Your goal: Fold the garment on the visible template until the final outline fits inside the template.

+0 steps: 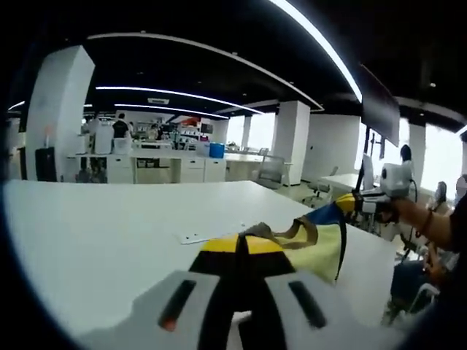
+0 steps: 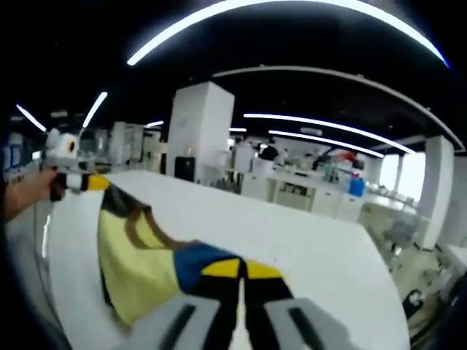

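A yellow garment (image 1: pixel 321 244) with blue and brown parts hangs stretched between my two grippers above a white table (image 1: pixel 109 226). My left gripper (image 1: pixel 241 248) is shut on one end of it, with the jaws pressed together at the bottom of the left gripper view. My right gripper (image 1: pixel 363 204) pinches the far blue corner at the right, held by a hand. In the right gripper view, the garment (image 2: pixel 139 262) sags leftward from my shut right gripper (image 2: pixel 241 271) up to the left gripper (image 2: pixel 84 182). A small pale strip (image 1: pixel 208 235) lies flat on the table.
The table (image 2: pixel 306 233) runs wide and bare beyond the garment. Its edge falls away at the right, with office chairs (image 1: pixel 271 171) beyond. White pillars (image 1: pixel 58 109), counters with a blue bin (image 1: pixel 217 150) and a person stand at the back. A dark screen (image 1: pixel 379 109) hangs at the right.
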Demonstrator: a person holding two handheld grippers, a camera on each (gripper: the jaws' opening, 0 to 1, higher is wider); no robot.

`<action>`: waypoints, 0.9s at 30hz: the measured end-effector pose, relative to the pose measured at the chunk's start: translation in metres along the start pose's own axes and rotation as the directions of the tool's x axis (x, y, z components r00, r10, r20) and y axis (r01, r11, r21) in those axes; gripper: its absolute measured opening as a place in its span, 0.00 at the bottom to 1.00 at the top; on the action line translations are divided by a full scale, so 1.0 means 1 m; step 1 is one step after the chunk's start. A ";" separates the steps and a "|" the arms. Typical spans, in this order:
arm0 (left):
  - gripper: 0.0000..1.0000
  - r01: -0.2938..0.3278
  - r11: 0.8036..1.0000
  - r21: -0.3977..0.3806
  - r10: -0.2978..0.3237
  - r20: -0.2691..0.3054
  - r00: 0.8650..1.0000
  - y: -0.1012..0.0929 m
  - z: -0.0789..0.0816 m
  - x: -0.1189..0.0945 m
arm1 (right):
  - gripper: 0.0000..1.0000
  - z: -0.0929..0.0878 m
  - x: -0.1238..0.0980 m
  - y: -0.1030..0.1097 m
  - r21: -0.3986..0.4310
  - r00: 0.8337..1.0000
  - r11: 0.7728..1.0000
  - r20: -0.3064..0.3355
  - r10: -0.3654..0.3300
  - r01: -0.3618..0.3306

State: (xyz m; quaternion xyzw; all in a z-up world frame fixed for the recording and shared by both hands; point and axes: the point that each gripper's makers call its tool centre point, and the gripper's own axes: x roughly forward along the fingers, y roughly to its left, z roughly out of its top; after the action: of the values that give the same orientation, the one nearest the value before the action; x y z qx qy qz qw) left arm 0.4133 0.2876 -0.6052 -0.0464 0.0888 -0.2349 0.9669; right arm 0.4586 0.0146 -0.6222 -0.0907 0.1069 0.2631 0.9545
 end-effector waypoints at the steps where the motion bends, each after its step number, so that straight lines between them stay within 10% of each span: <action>1: 0.00 -0.008 1.000 0.007 0.008 -0.002 1.000 0.003 -0.001 0.003 | 0.00 -0.001 0.003 -0.002 0.007 1.000 1.000 -0.005 -0.002 0.002; 27: 0.00 -0.230 0.957 -0.175 0.211 -0.118 0.970 0.108 -0.081 0.135 | 0.00 -0.080 0.133 -0.052 0.166 0.984 0.978 -0.147 -0.102 0.126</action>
State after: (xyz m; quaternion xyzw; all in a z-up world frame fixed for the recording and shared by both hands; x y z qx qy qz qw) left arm 0.5637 0.3173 -0.7195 -0.1152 0.1624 -0.1182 0.9728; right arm 0.5851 0.0161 -0.7266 -0.0307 0.1900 0.1904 0.9627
